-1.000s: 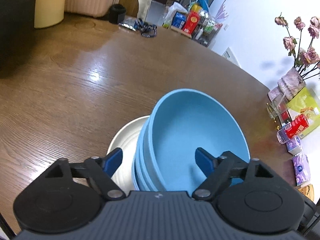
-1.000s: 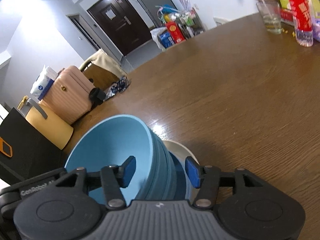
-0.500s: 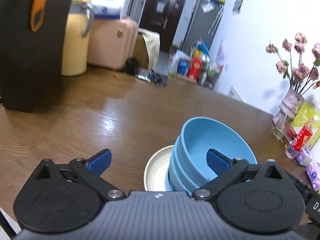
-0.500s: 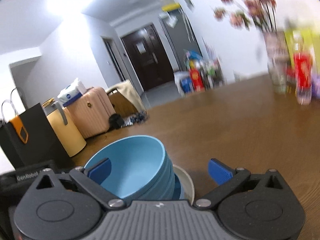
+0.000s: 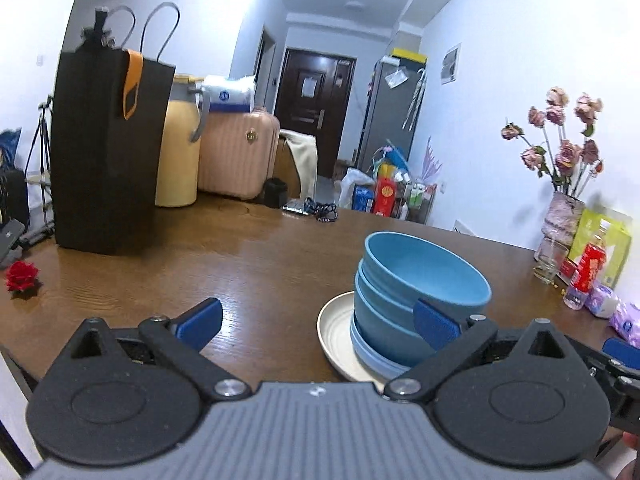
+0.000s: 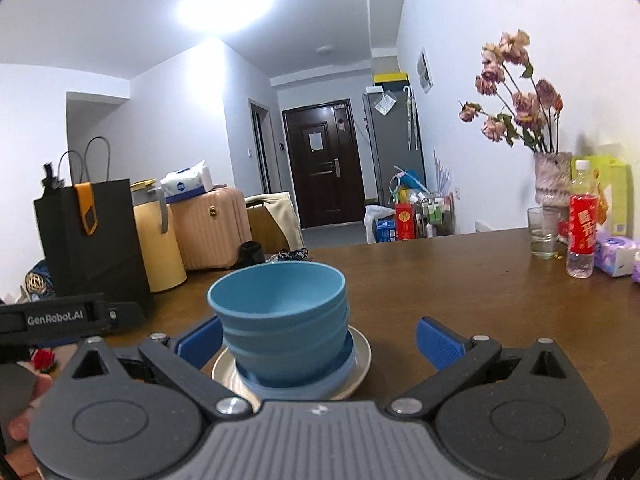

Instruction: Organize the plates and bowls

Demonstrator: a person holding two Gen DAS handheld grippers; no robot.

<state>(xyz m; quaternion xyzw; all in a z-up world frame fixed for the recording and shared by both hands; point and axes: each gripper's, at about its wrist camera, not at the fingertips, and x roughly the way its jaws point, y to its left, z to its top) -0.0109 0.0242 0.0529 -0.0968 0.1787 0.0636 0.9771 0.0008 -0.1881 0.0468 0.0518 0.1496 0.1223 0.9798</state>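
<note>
A stack of blue bowls [image 5: 416, 296] stands on a blue plate that lies on a cream plate [image 5: 336, 336], all on the brown wooden table [image 5: 260, 264]. The stack also shows in the right wrist view [image 6: 280, 320], with the cream plate [image 6: 360, 360] under it. My left gripper [image 5: 316, 324] is open and empty, pulled back, with the stack by its right finger. My right gripper [image 6: 320, 340] is open and empty, with the stack between its fingers near the left one, not touching.
A black paper bag [image 5: 104, 152], a yellow jug [image 5: 178, 140] and a red rose [image 5: 22, 274] are at the left. A vase of flowers [image 6: 552, 176], a glass [image 6: 542, 232], a red-labelled bottle [image 6: 582, 228] and tissue packs [image 6: 614, 256] are at the right.
Both grippers have opened wide, let go of the bowl stack and drawn back and level; the stack now stands on the plates on the table.
</note>
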